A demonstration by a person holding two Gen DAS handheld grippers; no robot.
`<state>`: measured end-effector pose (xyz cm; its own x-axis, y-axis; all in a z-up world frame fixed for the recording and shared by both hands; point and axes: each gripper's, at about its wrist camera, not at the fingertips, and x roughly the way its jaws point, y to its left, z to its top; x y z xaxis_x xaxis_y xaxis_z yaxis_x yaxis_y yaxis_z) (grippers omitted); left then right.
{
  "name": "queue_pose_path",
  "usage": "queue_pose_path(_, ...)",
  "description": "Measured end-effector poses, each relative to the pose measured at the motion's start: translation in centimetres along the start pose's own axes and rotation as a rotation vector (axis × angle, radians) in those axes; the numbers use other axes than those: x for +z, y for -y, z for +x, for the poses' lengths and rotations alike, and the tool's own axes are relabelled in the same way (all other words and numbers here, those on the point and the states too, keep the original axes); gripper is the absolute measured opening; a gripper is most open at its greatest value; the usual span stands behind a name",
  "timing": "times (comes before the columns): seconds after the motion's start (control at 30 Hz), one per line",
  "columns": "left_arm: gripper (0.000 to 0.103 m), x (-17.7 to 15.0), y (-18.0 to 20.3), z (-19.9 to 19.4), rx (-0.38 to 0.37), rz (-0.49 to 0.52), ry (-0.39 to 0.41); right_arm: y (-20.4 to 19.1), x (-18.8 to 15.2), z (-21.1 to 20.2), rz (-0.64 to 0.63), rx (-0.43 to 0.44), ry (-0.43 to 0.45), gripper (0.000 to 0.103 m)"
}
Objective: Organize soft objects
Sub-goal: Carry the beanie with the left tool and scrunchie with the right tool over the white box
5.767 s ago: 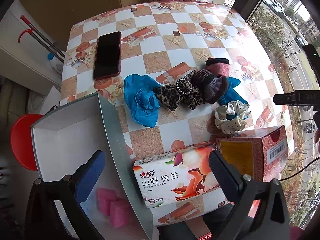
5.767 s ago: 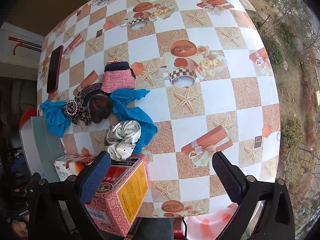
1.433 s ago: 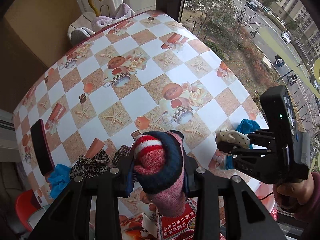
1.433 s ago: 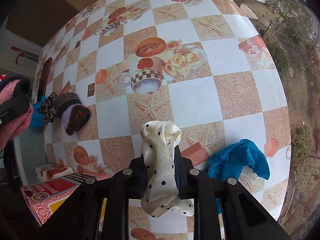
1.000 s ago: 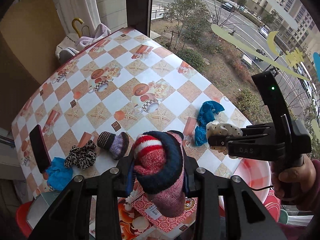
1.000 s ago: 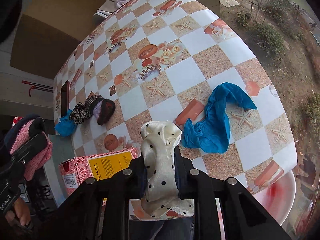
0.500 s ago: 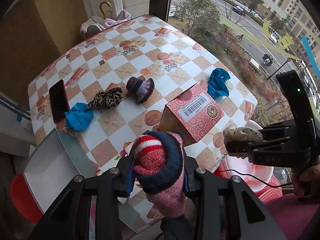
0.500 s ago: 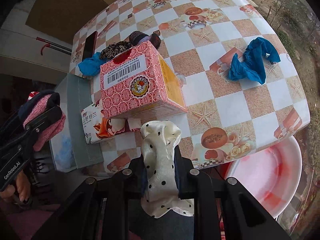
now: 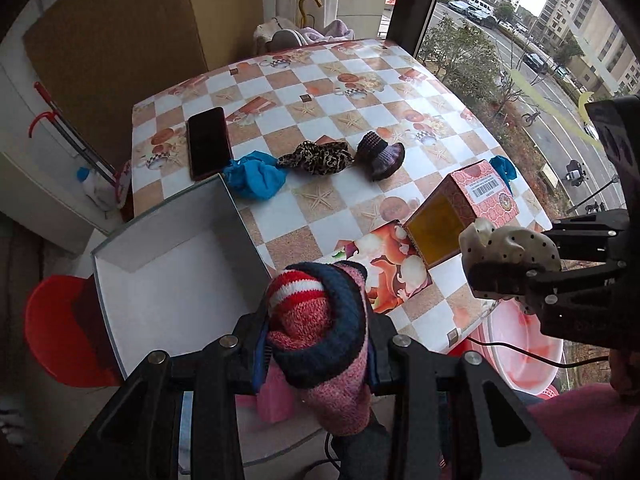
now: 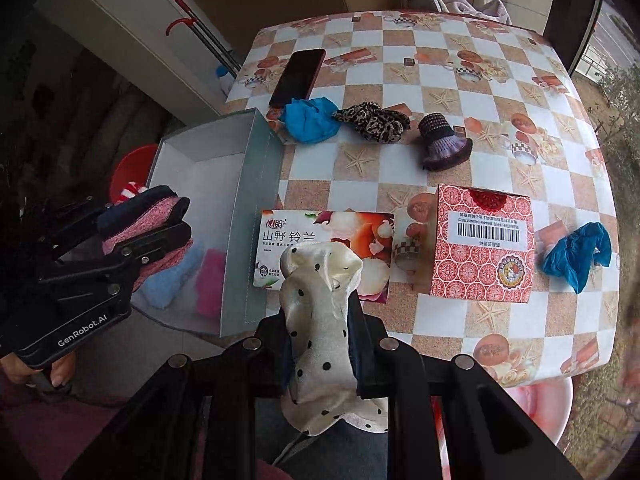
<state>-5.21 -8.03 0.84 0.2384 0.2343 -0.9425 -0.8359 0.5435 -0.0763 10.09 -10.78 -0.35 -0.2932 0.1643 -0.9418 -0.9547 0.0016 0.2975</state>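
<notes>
Bottom centre: the left gripper (image 9: pixel 316 344) clamps a pink sock (image 9: pixel 320 344); the right gripper (image 10: pixel 320 344) pinches a dotted scrunchie (image 10: pixel 320 320). Mid-left: grey box (image 9: pixel 240 224). Beyond, upper centre on the table (image 9: pixel 360 80): leopard scrunchie (image 9: pixel 316 157), purple sock (image 9: pixel 380 154).

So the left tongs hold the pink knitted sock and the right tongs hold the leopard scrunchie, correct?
Not quite. The right tongs hold the white polka-dot scrunchie; the leopard scrunchie lies on the table, as the right wrist view shows. The left tongs do hold the pink knitted sock.
</notes>
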Motion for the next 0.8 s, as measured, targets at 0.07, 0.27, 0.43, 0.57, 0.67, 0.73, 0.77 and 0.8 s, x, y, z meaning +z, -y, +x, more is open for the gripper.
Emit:
queue_pose_path(0.07,0.040,-0.6,-0.8,-0.3,0.003,-0.021,0.004,-1.2,0.7,0.3,-0.034,0.002,-0.005,0.023)
queue_pose_path(0.27,0.040,-1.8,-2.2,-0.6,0.013,-0.056,0.006,-4.5,2.3,0.9,-0.123,-0.002,-0.002,0.023)
queue_pose_path(0.43,0.040,-2.2,-2.9,-0.7,0.016,-0.078,0.009,-6.7,2.9,1.3,-0.172,-0.001,-0.004,0.023)
queue_pose_path(0.57,0.040,-2.7,-3.3,-0.7,0.019,-0.089,0.009,-7.9,3.1,1.7,-0.197,-0.003,-0.010,0.023)
queue_pose_path(0.67,0.040,-3.0,-3.6,-0.6,0.021,-0.101,0.004,-8.4,3.2,1.9,-0.203,0.005,-0.016,0.023)
queue_pose_path(0.73,0.040,-3.2,-3.8,-0.7,0.025,-0.106,0.004,-8.7,3.1,2.0,-0.207,0.004,-0.019,0.023)
queue_pose_path(0.77,0.040,-3.3,-3.9,-0.6,0.025,-0.109,0.004,-8.8,3.1,2.1,-0.208,0.004,-0.022,0.023)
queue_pose_path(0.8,0.040,-3.3,-4.0,-0.7,0.026,-0.111,0.005,-8.9,3.0,2.2,-0.207,0.007,-0.024,0.023)
